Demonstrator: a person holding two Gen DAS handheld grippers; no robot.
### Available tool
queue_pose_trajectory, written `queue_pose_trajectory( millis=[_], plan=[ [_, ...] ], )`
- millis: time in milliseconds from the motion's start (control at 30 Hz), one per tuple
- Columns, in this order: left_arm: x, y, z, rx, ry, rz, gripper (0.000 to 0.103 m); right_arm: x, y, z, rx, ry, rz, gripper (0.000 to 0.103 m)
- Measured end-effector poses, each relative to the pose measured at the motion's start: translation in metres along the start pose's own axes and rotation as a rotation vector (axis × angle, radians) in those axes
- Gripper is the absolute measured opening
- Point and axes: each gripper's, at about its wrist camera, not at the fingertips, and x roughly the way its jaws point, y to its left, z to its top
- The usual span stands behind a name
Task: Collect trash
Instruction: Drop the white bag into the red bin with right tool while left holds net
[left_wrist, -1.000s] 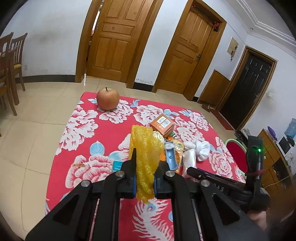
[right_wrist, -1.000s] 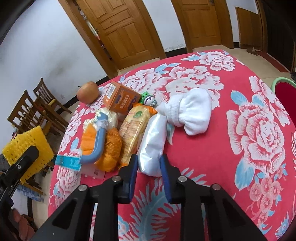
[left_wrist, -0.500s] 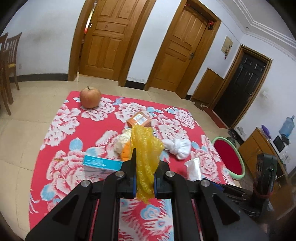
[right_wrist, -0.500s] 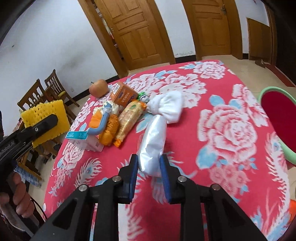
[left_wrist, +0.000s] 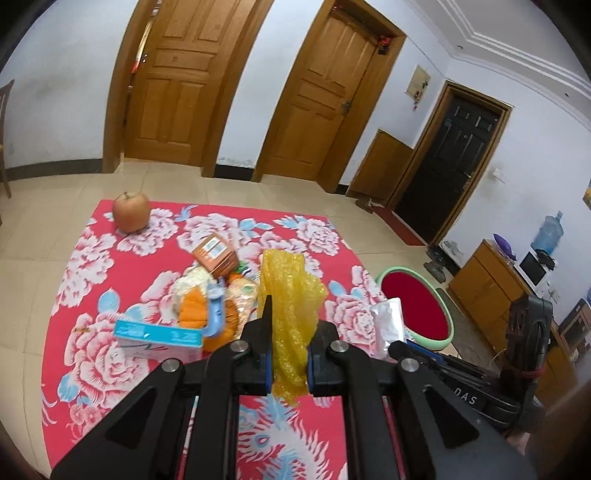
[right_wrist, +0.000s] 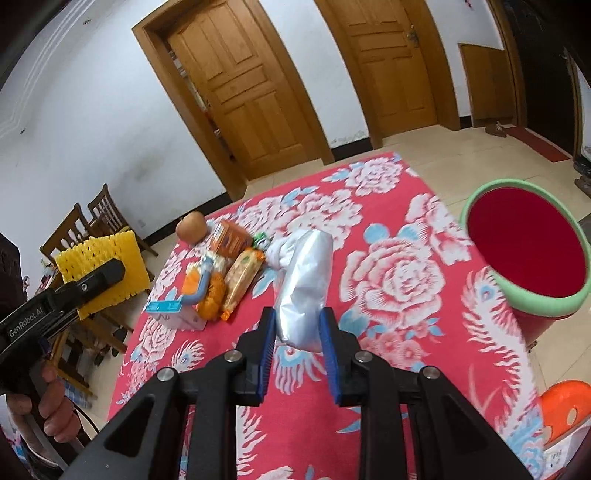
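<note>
Between the left gripper's (left_wrist: 289, 345) closed black fingers (left_wrist: 258, 350) stands a crumpled piece of yellow bubble-wrap plastic (left_wrist: 290, 314), clamped near its lower end and rising upright above the tips. Left of and beyond those fingers, on the red cloth with white flowers (left_wrist: 110, 266), lies a pile of litter: a flat light-blue carton (left_wrist: 159, 338), an orange netted bundle (left_wrist: 195, 314), a small orange cardboard box (left_wrist: 216, 254), and, farther off by itself, a reddish apple (left_wrist: 131, 212). Right of the fingers sits a round red bucket with a pale green rim (left_wrist: 415, 308), beside the cloth's edge. In the right wrist view, the right gripper (right_wrist: 297, 328) is partly closed, its blue-padded fingers (right_wrist: 267, 343) pressing the lower end of a silvery foil bag (right_wrist: 304, 286) that juts forward, lifted off the cloth. Far left of these fingers a hand (right_wrist: 55, 413) grips the other tool's handle; to their right the bucket (right_wrist: 532, 299) stands open-mouthed near the bag.
</note>
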Motion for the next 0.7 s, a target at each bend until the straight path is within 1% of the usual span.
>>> queue_pose_trajectory(
  millis=[233, 467, 633, 700],
  plan=[
    [0.02, -0.014, 0.008, 0.016, 0.028, -0.04, 0.011, -0.019, -0.021, 0.008, 0.028, -0.045, -0.043, 0.027],
    [0.03, -0.04, 0.011, 0.088, 0.025, -0.067, 0.011, -0.028, -0.048, 0.014, 0.087, -0.074, -0.081, 0.027],
    [0.045, -0.055, 0.017, 0.105, 0.04, -0.082, 0.011, -0.036, -0.068, 0.018, 0.128, -0.107, -0.11, 0.027],
    [0.053, -0.062, 0.018, 0.118, 0.047, -0.101, 0.011, -0.041, -0.075, 0.02, 0.138, -0.125, -0.124, 0.027]
  ],
)
